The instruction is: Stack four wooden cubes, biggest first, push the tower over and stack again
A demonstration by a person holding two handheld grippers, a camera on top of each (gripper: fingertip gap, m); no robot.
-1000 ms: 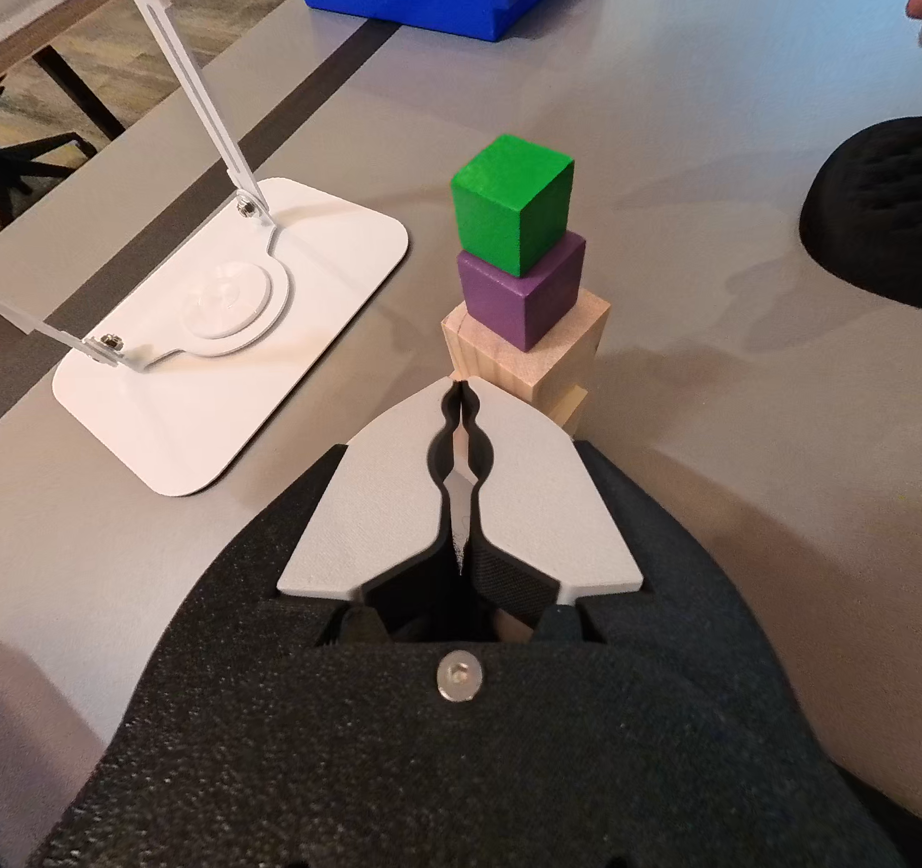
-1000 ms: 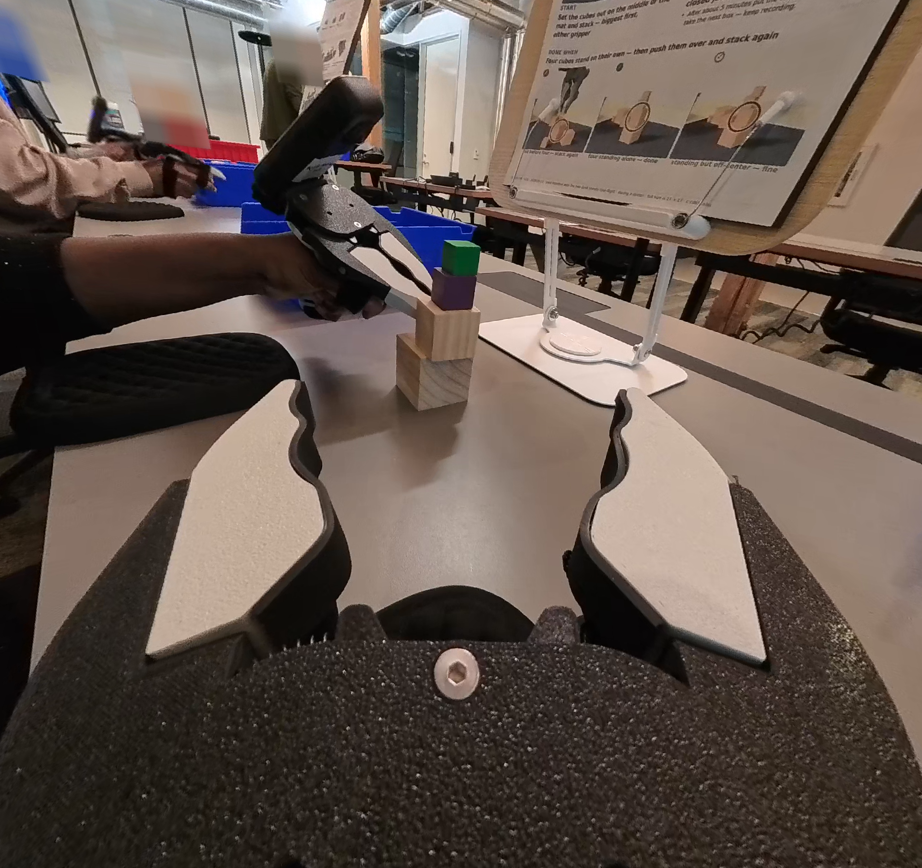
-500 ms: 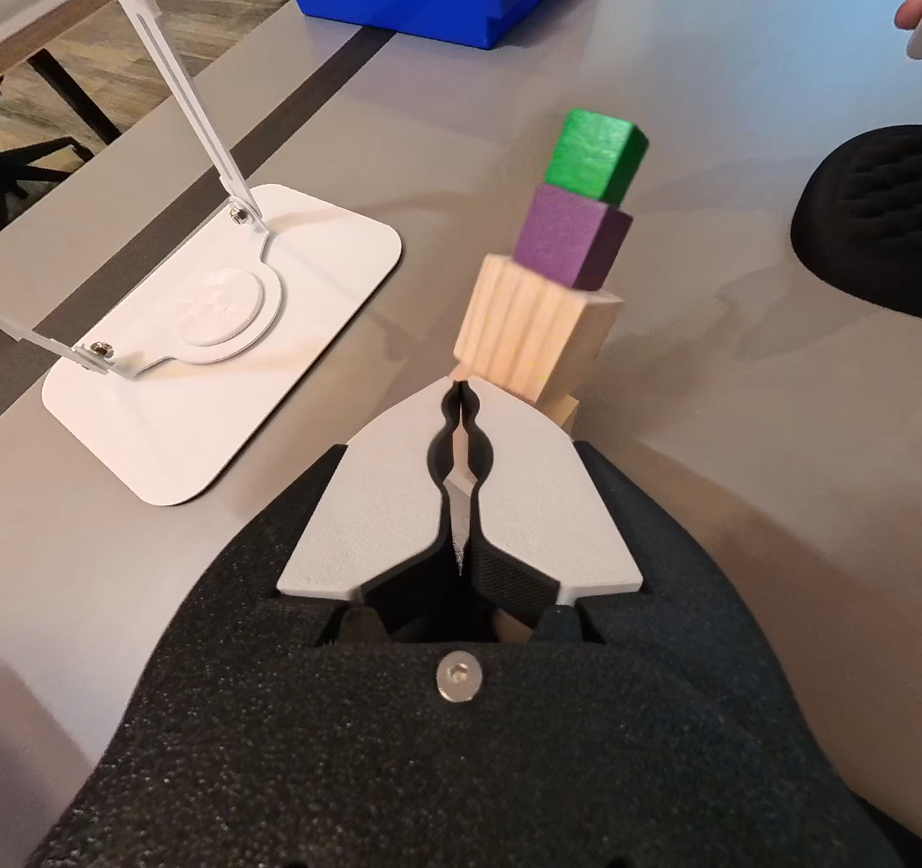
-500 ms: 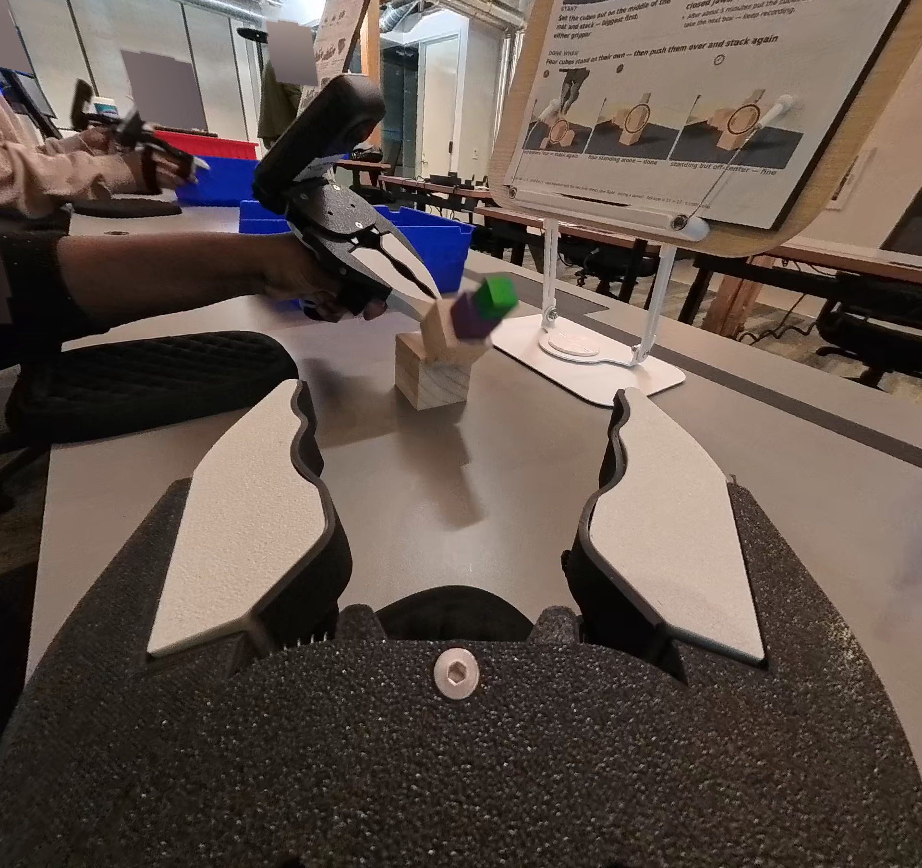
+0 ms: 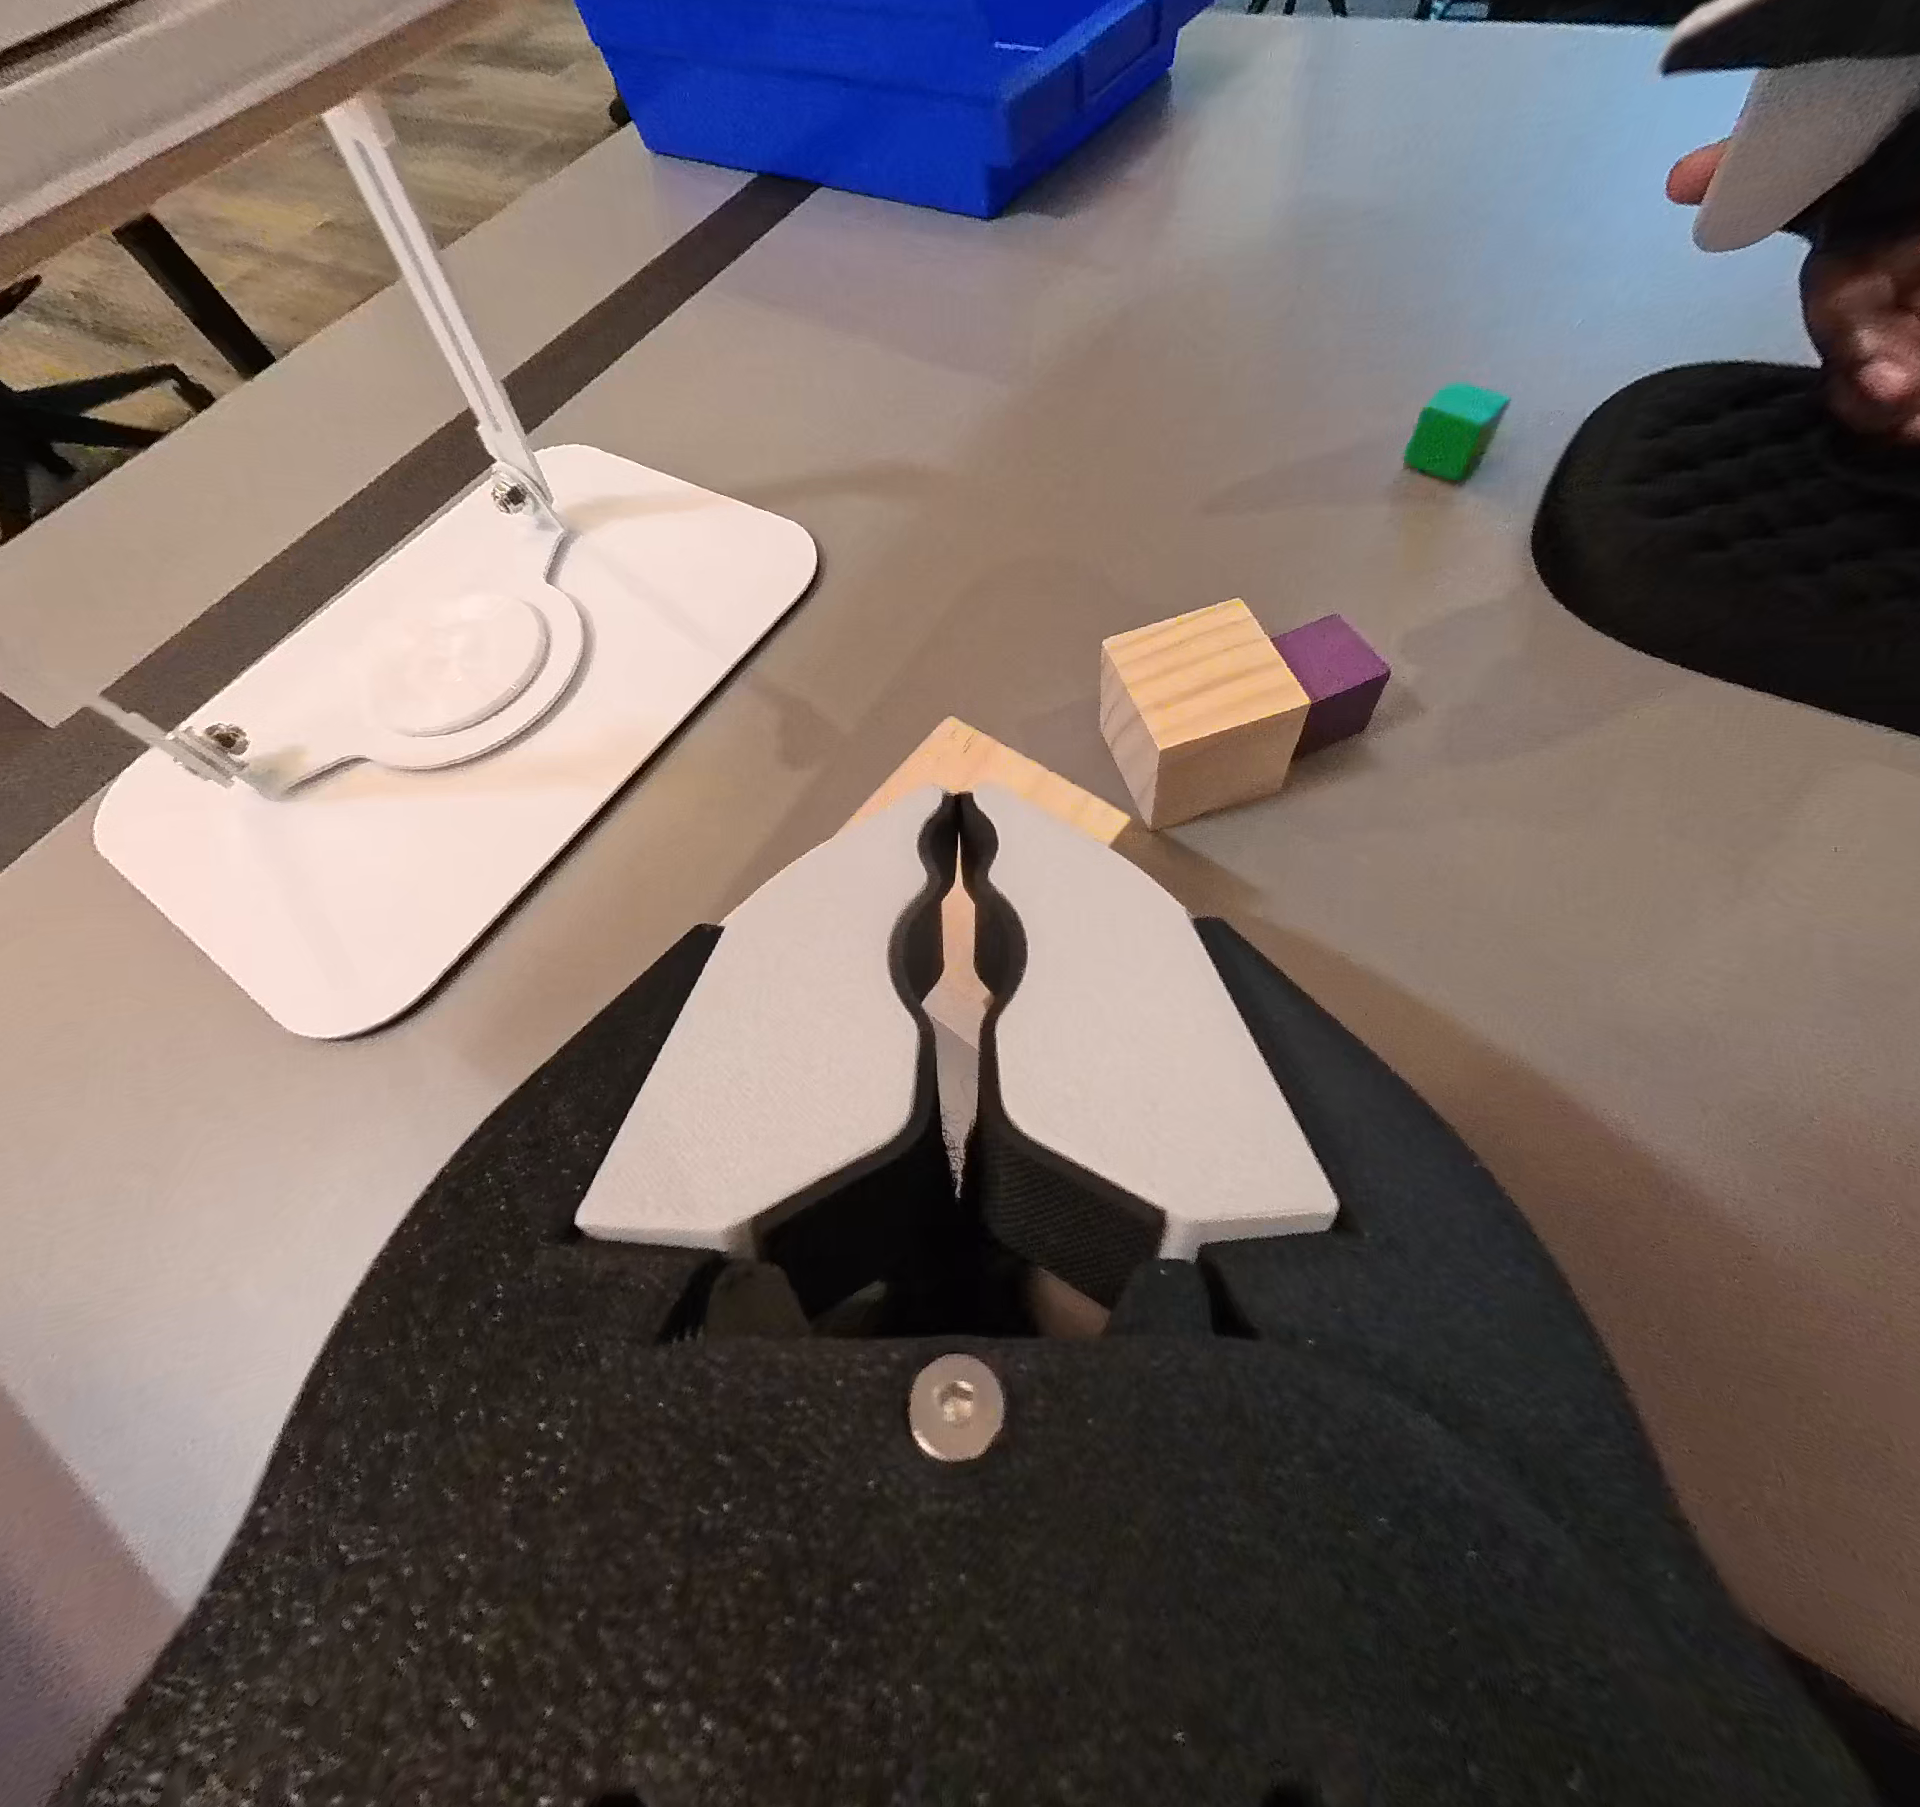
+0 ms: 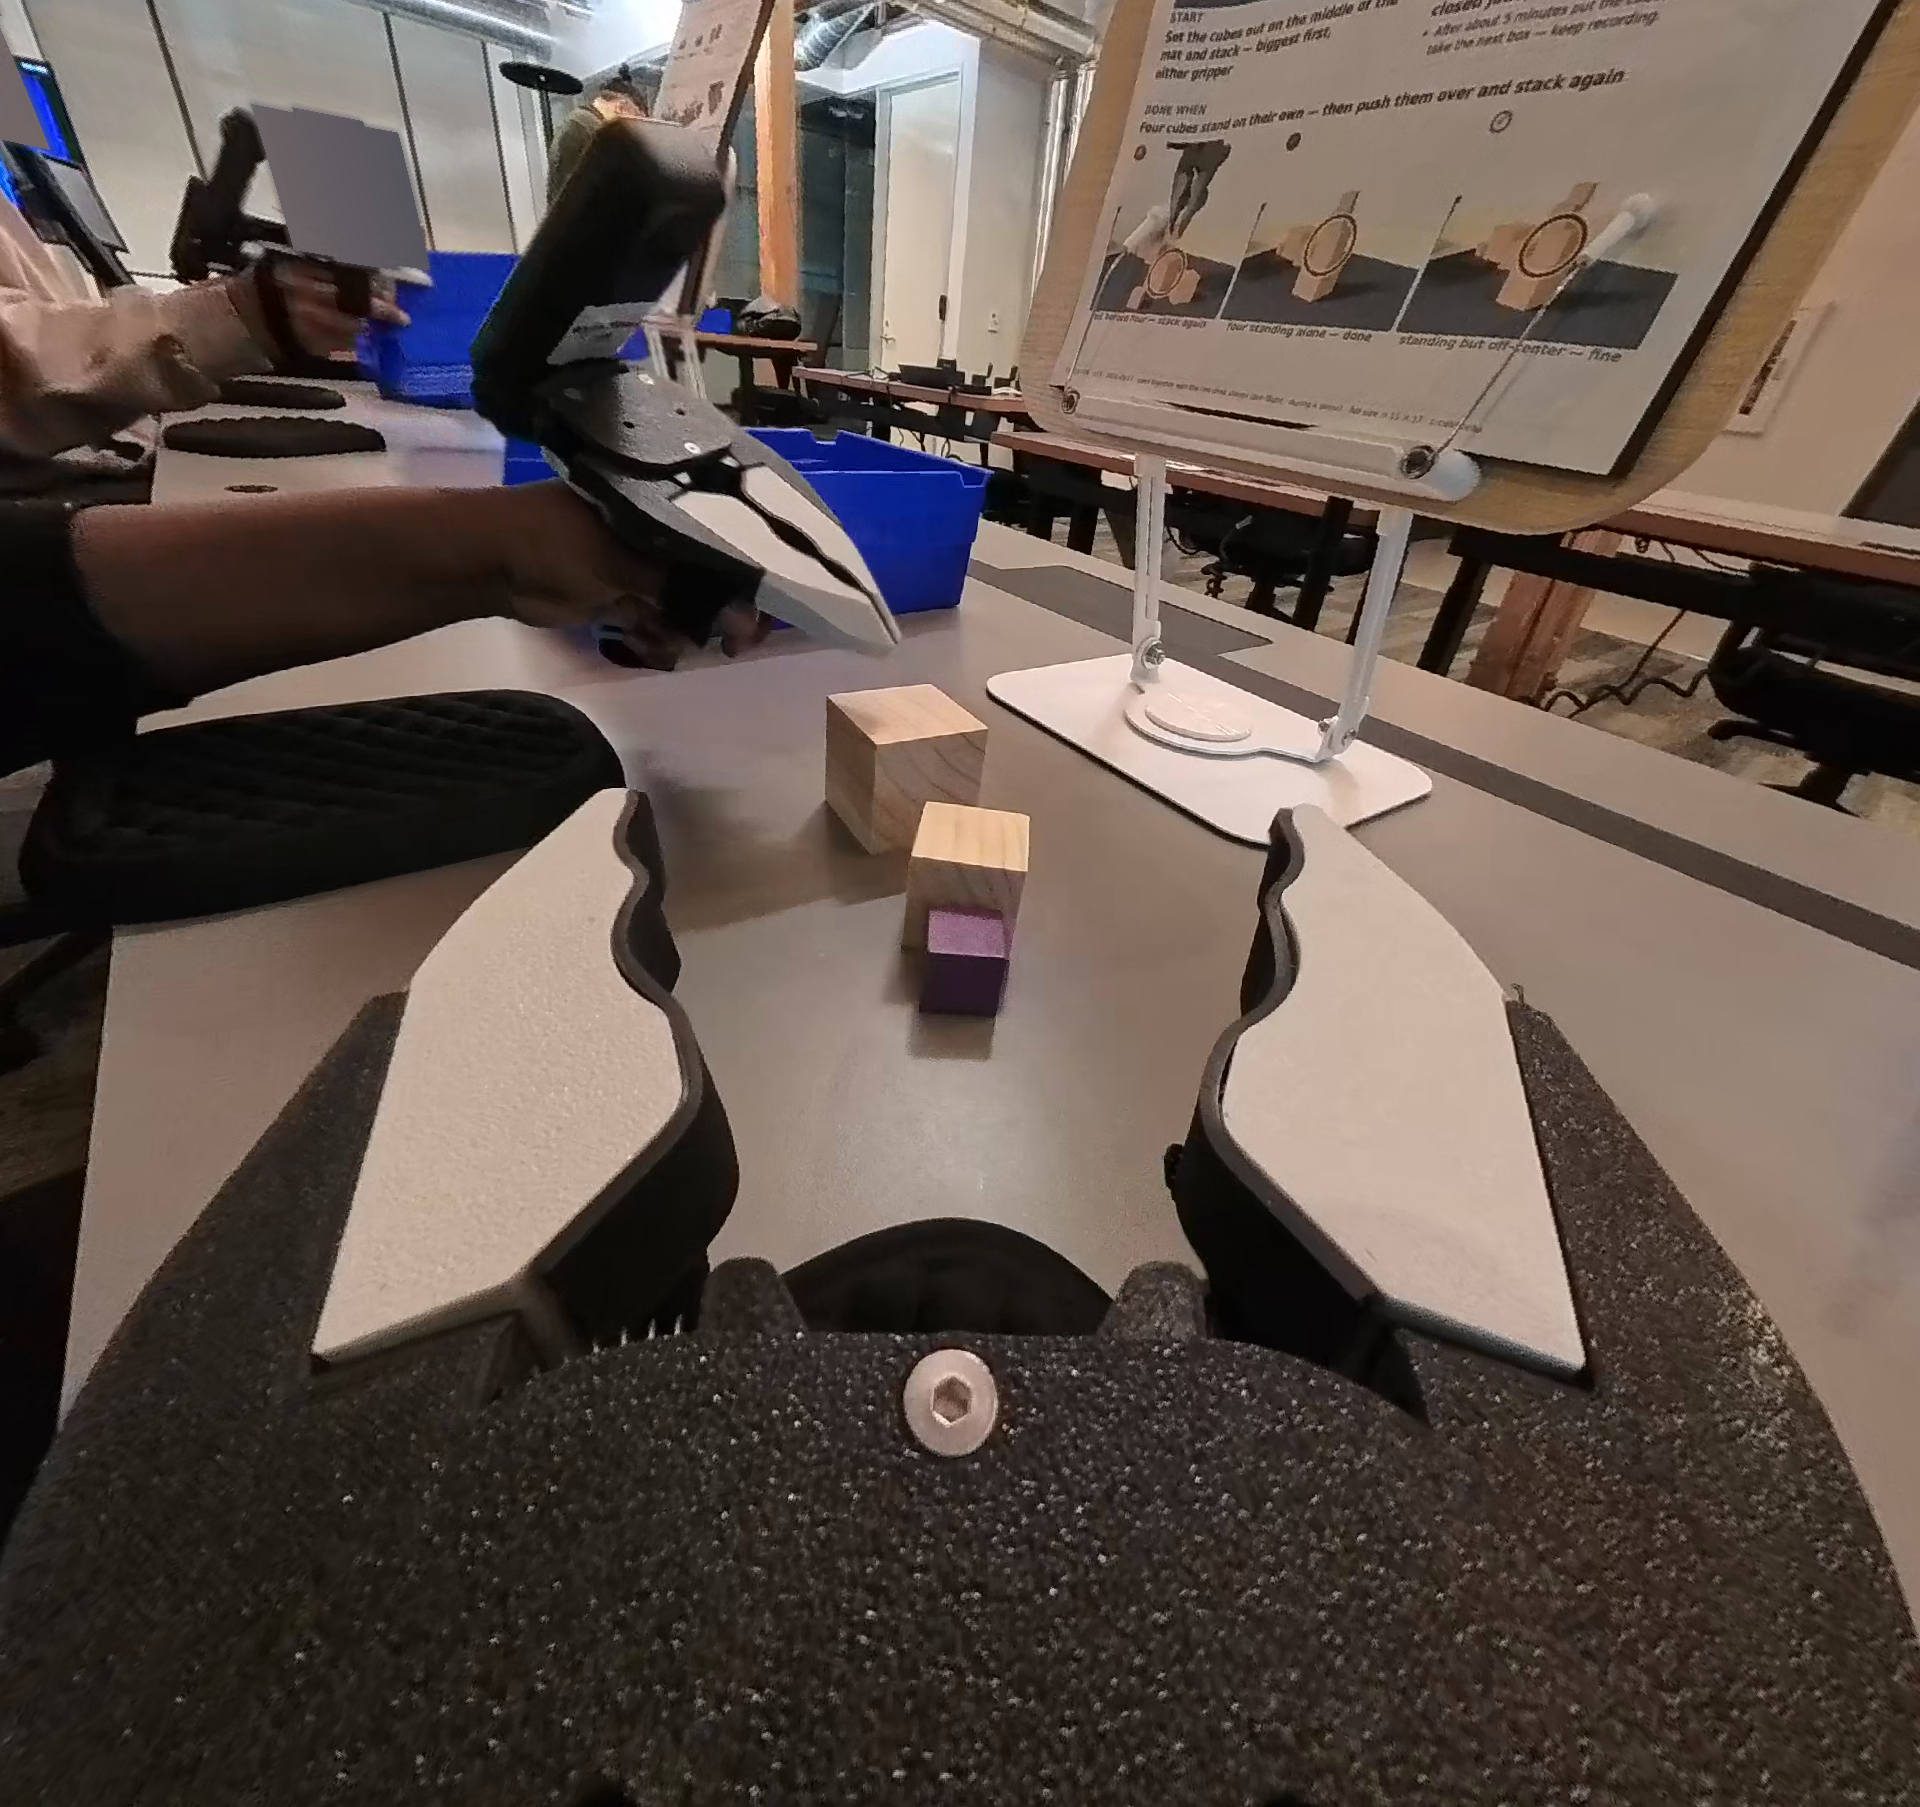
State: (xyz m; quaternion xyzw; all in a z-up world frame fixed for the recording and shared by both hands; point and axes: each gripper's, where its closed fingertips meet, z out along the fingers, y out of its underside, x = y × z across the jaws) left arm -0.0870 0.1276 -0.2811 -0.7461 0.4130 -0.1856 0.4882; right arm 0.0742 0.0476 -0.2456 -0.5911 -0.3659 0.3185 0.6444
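While its two grey fingers meet at the tips with nothing between them, the left gripper (image 5: 958, 799) hangs just above the large pale wooden cube (image 5: 971, 755), whose far corner peeks out past the fingertips. To the right of that lies a smaller pale wooden cube (image 5: 1200, 708) with a little purple painted cube (image 5: 1335, 677) touching its far side. Well apart, farther right, sits a small green cube (image 5: 1452, 429) beside a black padded rest (image 5: 1745, 552). All lie on a grey tabletop (image 5: 1039, 386), with a white stand base (image 5: 447, 718) to the left and a blue plastic bin (image 5: 904, 32) beyond; desks and office chairs fill the room behind. The right gripper (image 6: 956, 926) is spread wide and bare, low over the table, facing the purple cube. A hand (image 6: 582, 573) holds the left gripper angled downward.
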